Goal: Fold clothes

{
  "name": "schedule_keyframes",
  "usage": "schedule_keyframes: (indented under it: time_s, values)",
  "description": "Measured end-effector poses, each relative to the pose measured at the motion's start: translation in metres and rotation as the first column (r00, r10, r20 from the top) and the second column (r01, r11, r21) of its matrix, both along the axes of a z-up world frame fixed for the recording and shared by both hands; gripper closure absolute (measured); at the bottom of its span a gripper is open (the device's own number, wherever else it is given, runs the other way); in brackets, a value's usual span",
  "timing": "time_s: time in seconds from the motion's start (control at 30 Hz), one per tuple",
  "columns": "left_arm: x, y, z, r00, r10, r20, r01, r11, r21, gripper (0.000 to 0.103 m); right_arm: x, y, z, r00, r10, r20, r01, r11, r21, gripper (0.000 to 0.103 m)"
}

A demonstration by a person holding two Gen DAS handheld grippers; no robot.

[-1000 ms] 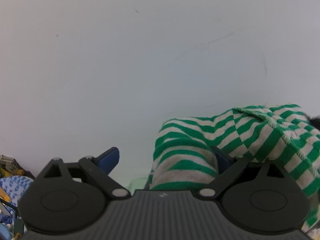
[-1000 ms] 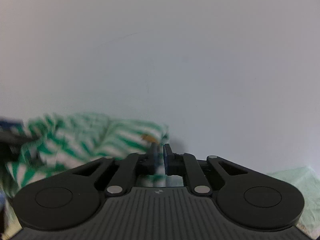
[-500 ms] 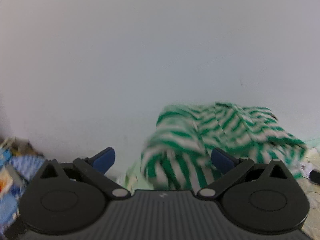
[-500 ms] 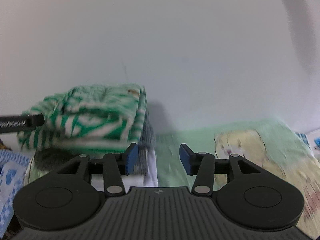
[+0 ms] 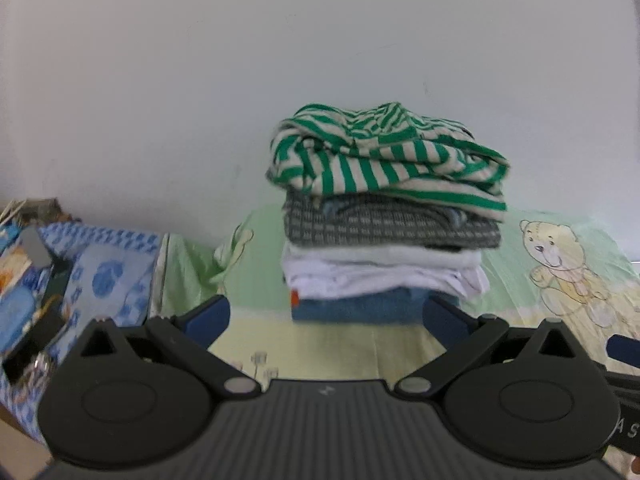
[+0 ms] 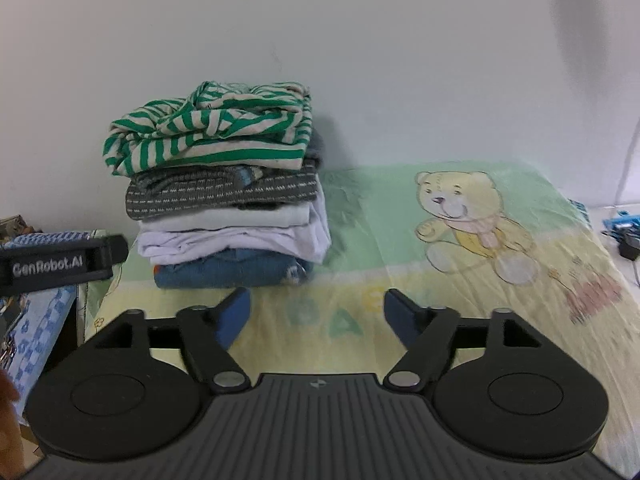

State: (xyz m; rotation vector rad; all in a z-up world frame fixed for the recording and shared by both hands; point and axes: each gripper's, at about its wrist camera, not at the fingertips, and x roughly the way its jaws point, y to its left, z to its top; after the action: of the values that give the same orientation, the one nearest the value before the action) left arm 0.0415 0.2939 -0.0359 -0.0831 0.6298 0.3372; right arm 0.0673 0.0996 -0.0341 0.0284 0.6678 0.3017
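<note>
A green-and-cream striped garment (image 5: pixel 384 156) (image 6: pixel 212 136) lies loosely folded on top of a stack of folded clothes (image 5: pixel 388 248) (image 6: pixel 228 220): grey knit, white, then blue denim at the bottom. The stack stands on a bed sheet against the wall. My left gripper (image 5: pixel 326 316) is open and empty, a little in front of the stack's base. My right gripper (image 6: pixel 316 312) is open and empty too, in front and to the right of the stack. The left gripper's body (image 6: pixel 60 264) shows at the left edge of the right wrist view.
The sheet (image 6: pixel 460 272) is pale green and yellow with a teddy bear print (image 6: pixel 468 216) to the right of the stack. A blue patterned cloth (image 5: pixel 104 272) with clutter lies at the left. White wall behind. Blue items and a cable (image 6: pixel 624 232) sit at far right.
Both grippers let go of the striped garment and drew back from it. It now rests on top of the stack. The right gripper went from shut to wide open.
</note>
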Motion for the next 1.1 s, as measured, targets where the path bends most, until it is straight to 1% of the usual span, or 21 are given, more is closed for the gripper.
schedule_keyframes:
  time_s: [0.1,0.13,0.27,0.33,0.43,0.77,0.87,0.93,0.97,1.03,1.1]
  values:
    - [-0.024,-0.017,0.005,1.0,0.015,-0.001,-0.015,1.0,0.027,0.001,-0.008,-0.002,-0.004,1.0,0.005,0.027,-0.006,0.998,0.063,0.019]
    - [-0.032,-0.023,0.007,1.0,0.019,-0.006,-0.018,0.999,0.033,0.001,-0.016,-0.008,0.0,1.0,0.011,0.025,-0.013,0.997,0.081,0.019]
    - [-0.058,-0.045,0.011,0.999,0.029,-0.033,-0.029,0.999,0.025,0.001,-0.037,-0.028,0.009,0.998,0.057,-0.003,-0.056,0.994,0.098,0.019]
    - [-0.071,-0.056,0.013,0.998,0.037,-0.042,-0.036,0.999,0.026,0.001,-0.045,-0.034,0.012,0.996,0.086,0.004,-0.086,0.992,0.088,0.019]
    - [-0.085,-0.071,0.013,0.996,0.068,-0.054,-0.066,0.997,0.05,0.001,-0.053,-0.041,0.014,0.994,0.114,0.003,-0.114,0.992,0.06,0.02]
    - [-0.143,-0.096,-0.009,0.978,0.153,-0.141,-0.154,0.988,0.002,0.0,-0.097,-0.054,0.004,0.972,0.216,-0.094,-0.215,0.976,0.029,0.02]
    - [-0.159,-0.101,-0.016,0.972,0.145,-0.183,-0.149,0.989,-0.005,0.001,-0.11,-0.058,0.0,0.961,0.247,-0.124,-0.246,0.969,0.023,0.02]
    - [-0.169,-0.101,-0.021,0.968,0.141,-0.208,-0.146,0.989,-0.013,0.0,-0.114,-0.062,-0.003,0.951,0.255,-0.175,-0.251,0.967,0.047,0.02]
    - [-0.174,-0.101,-0.024,0.968,0.133,-0.214,-0.141,0.99,-0.021,0.0,-0.118,-0.063,-0.003,0.949,0.254,-0.185,-0.248,0.967,0.055,0.02]
    - [-0.18,-0.1,-0.029,0.968,0.112,-0.224,-0.123,0.992,-0.035,0.0,-0.126,-0.063,-0.002,0.958,0.237,-0.163,-0.233,0.972,0.04,0.02]
    - [-0.182,-0.098,-0.035,0.967,0.098,-0.237,-0.108,0.994,-0.031,0.001,-0.133,-0.061,0.0,0.97,0.208,-0.128,-0.208,0.978,0.014,0.02]
